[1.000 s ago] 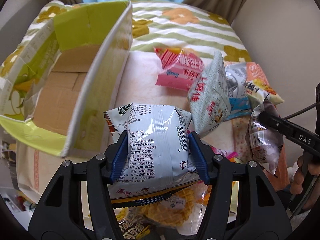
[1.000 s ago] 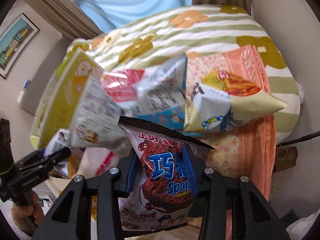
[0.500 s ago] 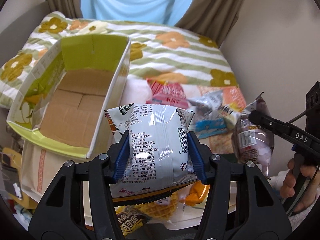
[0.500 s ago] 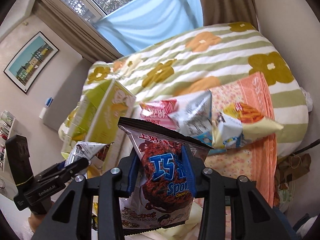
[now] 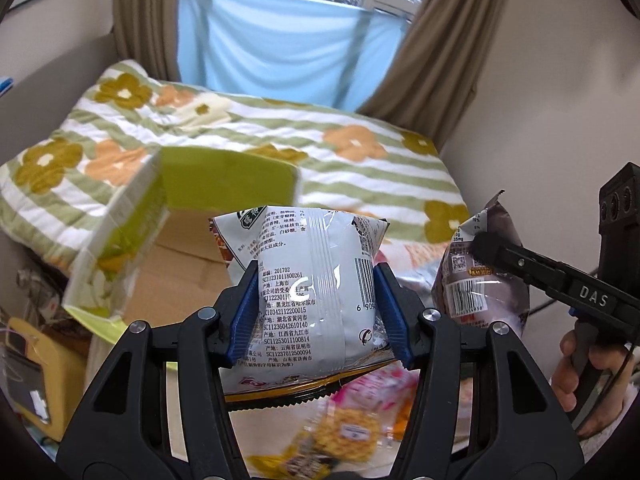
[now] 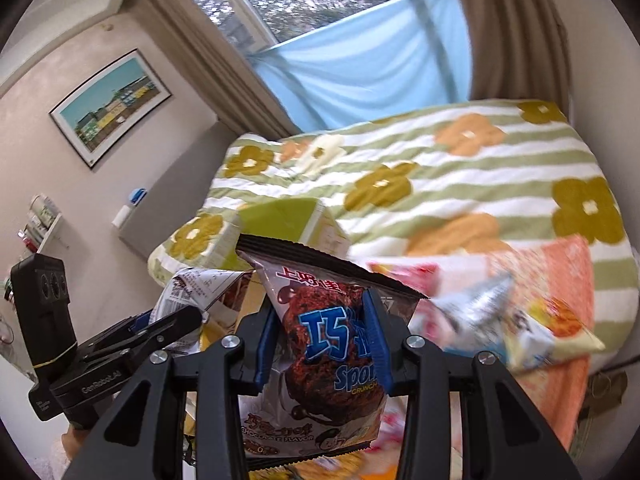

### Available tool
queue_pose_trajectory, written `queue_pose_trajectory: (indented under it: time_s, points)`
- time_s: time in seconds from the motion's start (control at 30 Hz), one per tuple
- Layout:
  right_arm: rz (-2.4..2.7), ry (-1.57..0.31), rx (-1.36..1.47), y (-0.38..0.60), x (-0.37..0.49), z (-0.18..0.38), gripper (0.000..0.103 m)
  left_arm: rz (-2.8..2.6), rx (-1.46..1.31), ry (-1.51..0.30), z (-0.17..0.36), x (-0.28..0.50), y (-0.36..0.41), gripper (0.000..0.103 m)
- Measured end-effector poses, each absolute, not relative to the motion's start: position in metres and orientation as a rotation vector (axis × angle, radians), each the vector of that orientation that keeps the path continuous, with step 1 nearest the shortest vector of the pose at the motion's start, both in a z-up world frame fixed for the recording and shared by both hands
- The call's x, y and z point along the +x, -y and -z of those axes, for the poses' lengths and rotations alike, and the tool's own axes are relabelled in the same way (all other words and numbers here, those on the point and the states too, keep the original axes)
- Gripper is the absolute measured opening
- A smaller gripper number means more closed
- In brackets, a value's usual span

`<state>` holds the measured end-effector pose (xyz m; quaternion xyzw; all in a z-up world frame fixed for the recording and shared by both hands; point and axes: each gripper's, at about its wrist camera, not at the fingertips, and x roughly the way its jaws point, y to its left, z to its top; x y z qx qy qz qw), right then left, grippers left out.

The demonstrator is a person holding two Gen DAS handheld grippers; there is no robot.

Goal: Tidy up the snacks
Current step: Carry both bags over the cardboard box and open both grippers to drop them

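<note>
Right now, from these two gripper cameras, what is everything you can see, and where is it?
White foil snack bag: one, white, clamped in the left gripper.
Brown chocolate snack bag: one, brown and blue, clamped in the right gripper.
Green cardboard box: one, green outside, brown inside, open, on the bed's left.
Loose snack packets: several, pink, silver, yellow, on an orange cloth.
Floral striped blanket: one, green, white, orange, covering the bed.
Blue curtain: one, at the window.
Framed picture: one, on the wall.
Left gripper: black, blue pads, shut.
Right gripper: black, blue pads, shut.
</note>
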<state>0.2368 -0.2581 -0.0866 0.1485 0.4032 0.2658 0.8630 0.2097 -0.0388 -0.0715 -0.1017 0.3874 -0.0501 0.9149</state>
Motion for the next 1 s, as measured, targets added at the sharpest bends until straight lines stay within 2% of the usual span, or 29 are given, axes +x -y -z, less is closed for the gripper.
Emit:
queue_pose_trajectory:
  time_s: [0.37,0.67,0.73,0.77,0.8,0.87,1.0]
  points:
    - [-0.615,-0.843,0.312,0.131,0.262,0.078,0.037,0.089,-0.215,-0.872,0.096,0.251,-0.098,0.052]
    - [-0.556,-0.906,0.364,0.054,0.283,0.101,0.037,0.190,-0.128,-0.964,0.141,0.280,-0.148,0.052]
    - [-0.530,-0.918,0.371,0.046,0.284,0.106,0.037,0.213,-0.104,-0.975,0.146,0.281,-0.150,0.056]
    - [-0.518,-0.922,0.371,0.045,0.284,0.107,0.037,0.218,-0.089,-0.980,0.148,0.282,-0.151,0.066]
    - [-0.504,-0.929,0.372,0.042,0.285,0.110,0.037,0.212,-0.074,-0.983,0.149,0.282,-0.150,0.084]
    - [-0.486,-0.939,0.374,0.037,0.284,0.111,0.037,0.194,-0.055,-0.962,0.149,0.280,-0.153,0.098]
    - [-0.447,-0.954,0.351,0.032,0.284,0.114,0.037,0.181,-0.040,-0.966,0.148,0.275,-0.159,0.099]
